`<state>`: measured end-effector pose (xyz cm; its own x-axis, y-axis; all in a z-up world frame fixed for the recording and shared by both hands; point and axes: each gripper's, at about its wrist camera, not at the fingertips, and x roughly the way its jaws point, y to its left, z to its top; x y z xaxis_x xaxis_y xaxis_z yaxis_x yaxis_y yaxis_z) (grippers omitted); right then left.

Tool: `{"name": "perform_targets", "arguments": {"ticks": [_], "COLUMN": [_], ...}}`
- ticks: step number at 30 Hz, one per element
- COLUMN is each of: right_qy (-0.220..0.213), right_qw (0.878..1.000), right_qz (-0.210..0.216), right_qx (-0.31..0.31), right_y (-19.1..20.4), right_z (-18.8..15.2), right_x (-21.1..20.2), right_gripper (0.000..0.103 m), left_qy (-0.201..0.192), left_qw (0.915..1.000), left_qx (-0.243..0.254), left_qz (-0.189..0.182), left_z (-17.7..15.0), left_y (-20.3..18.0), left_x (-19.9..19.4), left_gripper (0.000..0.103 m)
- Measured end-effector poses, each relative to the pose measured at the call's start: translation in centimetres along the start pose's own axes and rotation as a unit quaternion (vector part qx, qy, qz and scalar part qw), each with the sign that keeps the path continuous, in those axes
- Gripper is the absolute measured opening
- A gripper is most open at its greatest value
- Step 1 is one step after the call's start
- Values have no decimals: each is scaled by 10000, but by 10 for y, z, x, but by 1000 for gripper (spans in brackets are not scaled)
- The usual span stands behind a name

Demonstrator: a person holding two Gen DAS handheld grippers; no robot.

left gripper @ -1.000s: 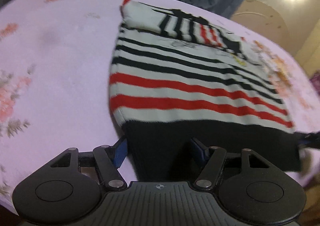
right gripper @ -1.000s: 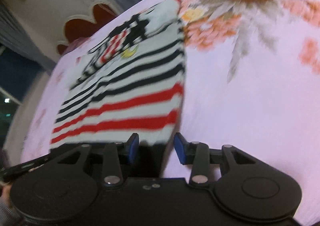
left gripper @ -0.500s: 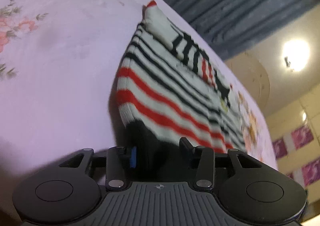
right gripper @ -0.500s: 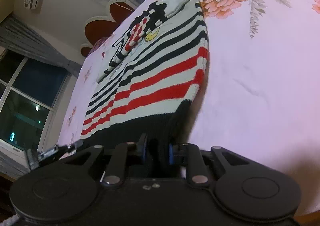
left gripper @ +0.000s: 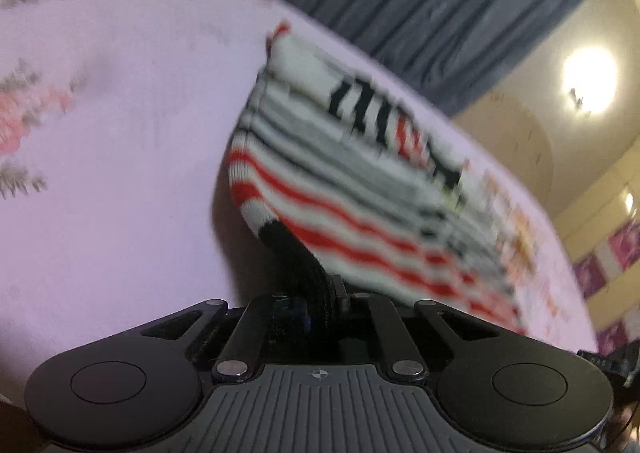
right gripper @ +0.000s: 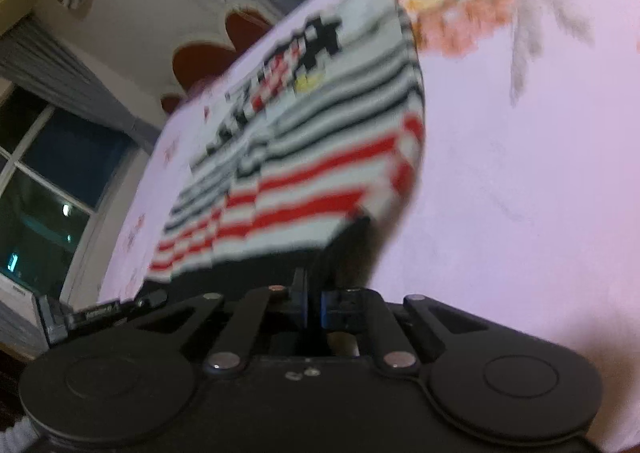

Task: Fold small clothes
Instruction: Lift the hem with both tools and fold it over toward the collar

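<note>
Nearest in the left wrist view, the left gripper (left gripper: 320,307) has its fingers drawn close together, pinching the black hem of a striped sweater (left gripper: 360,189) at its near left corner; the dark knit bunches between the fingers and rises out of them. In the right wrist view, the right gripper (right gripper: 314,303) is likewise pressed together on the black hem of the sweater (right gripper: 316,157) at its near right corner, with only a thin gap between the blue pads. Part of the left gripper shows at the lower left edge of that view. Beyond the hem, the sweater runs away over a pink flowered bedsheet (left gripper: 100,133): red and white stripes first, then thinner black and white ones, then a folded part with black and red bars at the far end. The near edge is lifted off the sheet; the far part lies on it. Farthest back are a grey curtain (left gripper: 440,5) and a lit ceiling lamp (left gripper: 588,81); on the right view, a dark window (right gripper: 44,189).
</note>
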<state>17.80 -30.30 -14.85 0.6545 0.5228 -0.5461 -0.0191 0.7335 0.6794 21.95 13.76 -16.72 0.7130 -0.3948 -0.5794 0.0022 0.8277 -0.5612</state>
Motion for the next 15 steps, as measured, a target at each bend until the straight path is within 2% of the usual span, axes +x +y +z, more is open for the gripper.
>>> {"name": "perform_targets", "arguments": {"ticks": [4, 7, 11, 15], "right_qy": [-369, -576, -892, -1021], "right_qw": [9993, 9982, 9960, 9947], "right_qz": [45, 103, 51, -152], "right_qx": [-75, -134, -93, -15], "right_y": [7, 16, 26, 30], "right_z": [26, 53, 103, 157], "right_x": [-11, -7, 7, 36], "right_gripper": [5, 5, 5, 5], "left_qy": [-214, -408, -623, -565], "left_qw": [9994, 9987, 9972, 9980], "left_qx": [-237, -145, -128, 8], "left_qz": [-138, -282, -384, -295], "left_z": [21, 52, 107, 162], "left_y": [4, -7, -21, -31], "left_x": [1, 11, 47, 98], "left_gripper": [8, 8, 8, 8]}}
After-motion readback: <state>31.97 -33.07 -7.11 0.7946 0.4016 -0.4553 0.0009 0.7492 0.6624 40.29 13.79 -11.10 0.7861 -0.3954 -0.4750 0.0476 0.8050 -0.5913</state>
